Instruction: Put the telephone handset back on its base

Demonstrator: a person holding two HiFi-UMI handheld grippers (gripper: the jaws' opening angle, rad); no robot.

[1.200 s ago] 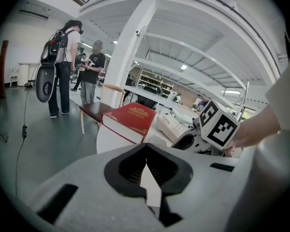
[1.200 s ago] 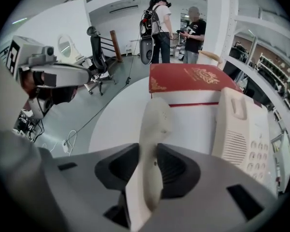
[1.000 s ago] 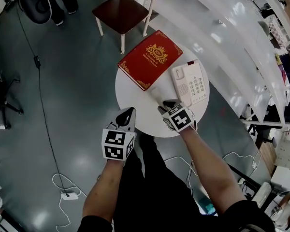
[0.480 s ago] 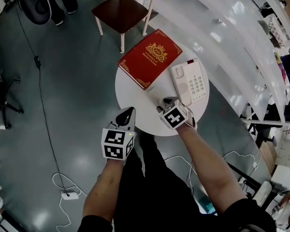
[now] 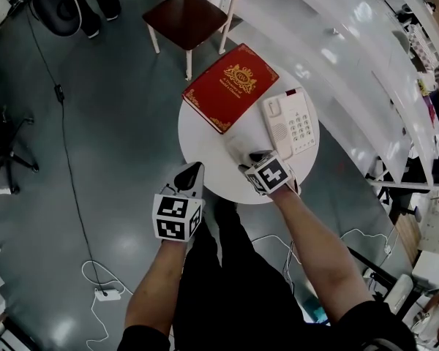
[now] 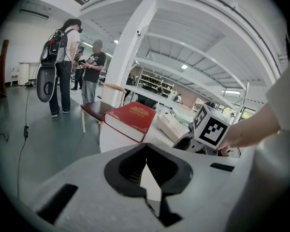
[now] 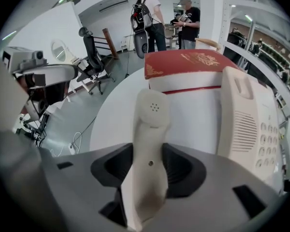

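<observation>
Now, curved cream handset (image 7: 152, 124), round table (image 5: 205, 145)

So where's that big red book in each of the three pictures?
Head view: the red book lies upper centre, at the far edge of the round table.
Left gripper view: just left of centre.
Right gripper view: top centre, behind the handset.
Shared landmark: the telephone base, right of the book everywhere.
</observation>
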